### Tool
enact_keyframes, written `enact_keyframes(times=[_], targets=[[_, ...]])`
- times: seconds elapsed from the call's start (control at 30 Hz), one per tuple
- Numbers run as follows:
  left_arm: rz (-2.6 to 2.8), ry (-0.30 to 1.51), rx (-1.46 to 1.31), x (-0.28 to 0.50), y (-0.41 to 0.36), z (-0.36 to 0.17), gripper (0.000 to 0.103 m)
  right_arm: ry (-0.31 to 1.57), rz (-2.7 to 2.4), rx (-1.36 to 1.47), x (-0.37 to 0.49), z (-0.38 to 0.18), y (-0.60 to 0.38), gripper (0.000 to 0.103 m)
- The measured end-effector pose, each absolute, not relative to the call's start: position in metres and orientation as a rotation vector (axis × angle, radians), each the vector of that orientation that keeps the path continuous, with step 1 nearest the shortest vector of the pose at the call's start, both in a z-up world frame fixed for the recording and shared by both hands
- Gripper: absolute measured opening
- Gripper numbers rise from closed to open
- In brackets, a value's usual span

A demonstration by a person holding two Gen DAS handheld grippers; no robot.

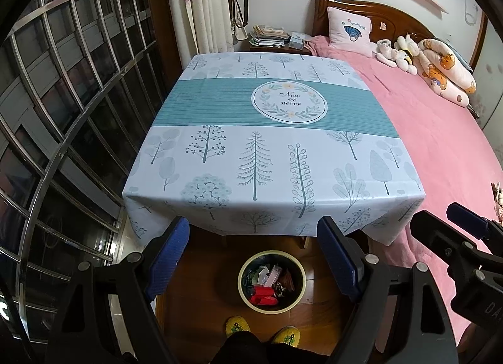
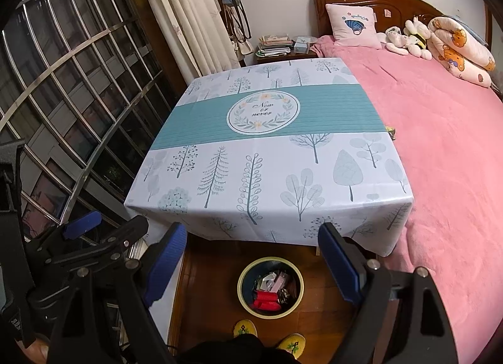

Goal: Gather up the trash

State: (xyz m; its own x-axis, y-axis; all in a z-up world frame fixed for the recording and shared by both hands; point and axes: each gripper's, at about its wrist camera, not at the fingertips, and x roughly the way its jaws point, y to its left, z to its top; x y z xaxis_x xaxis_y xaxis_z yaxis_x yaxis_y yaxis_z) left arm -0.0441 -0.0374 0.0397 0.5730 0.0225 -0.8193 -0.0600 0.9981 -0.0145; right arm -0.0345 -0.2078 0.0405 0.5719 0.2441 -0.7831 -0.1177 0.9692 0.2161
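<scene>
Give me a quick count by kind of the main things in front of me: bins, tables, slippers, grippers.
Trash bin, on the floor with wrappers inside: 1
Table, under a tree-print cloth: 1
Yellow slippers: 2
Grippers, left gripper and right gripper, jaws open and holding nothing: 2
Total: 6

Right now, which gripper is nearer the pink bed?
Right. The right gripper sits beside the pink bed; the left gripper is on its far side, toward the window.

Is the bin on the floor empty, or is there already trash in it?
Not empty. The bin stands upright in front of the table and holds wrappers and a red item, well below the rim.
</scene>
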Motion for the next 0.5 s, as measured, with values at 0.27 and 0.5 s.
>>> enact_keyframes(times=[0.27, 0.5], targets=[[0.048, 0.959, -0.042, -0.0435, -0.036, 0.0403, 0.082, 0.942, 0.221, 0.146, -0.0304, 0.0444, -0.2047, 0.086], [0.049, 0.961, -0.042, -0.0434, -0.0359, 0.0402, 0.082, 0.94, 0.22, 0.147, -0.0305, 0.0441, -0.2049, 0.086]])
